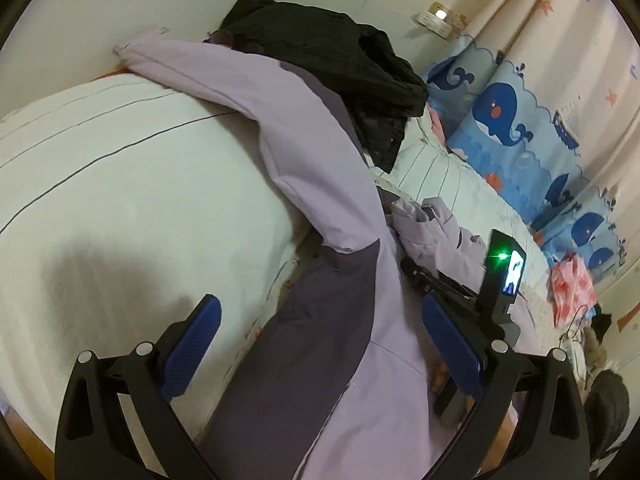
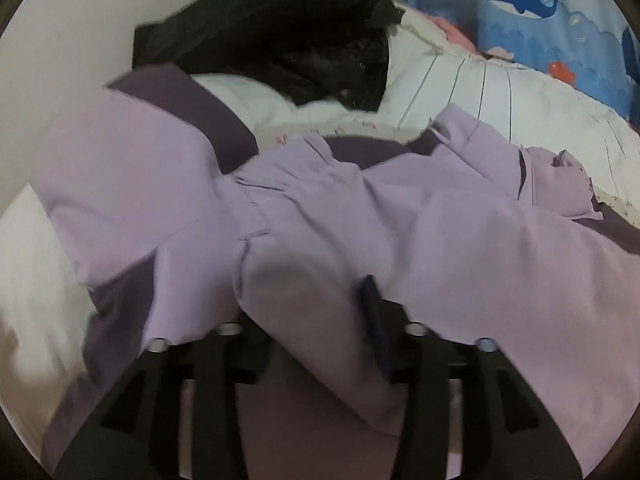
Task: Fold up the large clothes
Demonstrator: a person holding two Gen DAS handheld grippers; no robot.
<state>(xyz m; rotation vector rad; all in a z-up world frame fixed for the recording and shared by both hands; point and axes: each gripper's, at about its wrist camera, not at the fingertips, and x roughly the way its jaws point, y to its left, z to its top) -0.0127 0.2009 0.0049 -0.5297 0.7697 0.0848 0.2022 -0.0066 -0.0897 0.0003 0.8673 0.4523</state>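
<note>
two tongs are in view. the left tongs (image 1: pixel 320 344) stand wide and empty over one lilac jacket (image 1: pixel 320 184) with dark purple panels, spread on the bed (image 1: pixel 120 184). the right tongs (image 2: pixel 316 320) sit part-open with a fold of the jacket (image 2: pixel 360 220) between the pads; blur hides whether they press it. beyond lies one black garment (image 1: pixel 340 60), then one whale-print bumper (image 1: pixel 512 128).

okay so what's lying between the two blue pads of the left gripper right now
In the left wrist view, the purple jacket runs between the left gripper's wide-apart pads, touching neither. Beside it on the left shows a strip of the white bedding.
</note>
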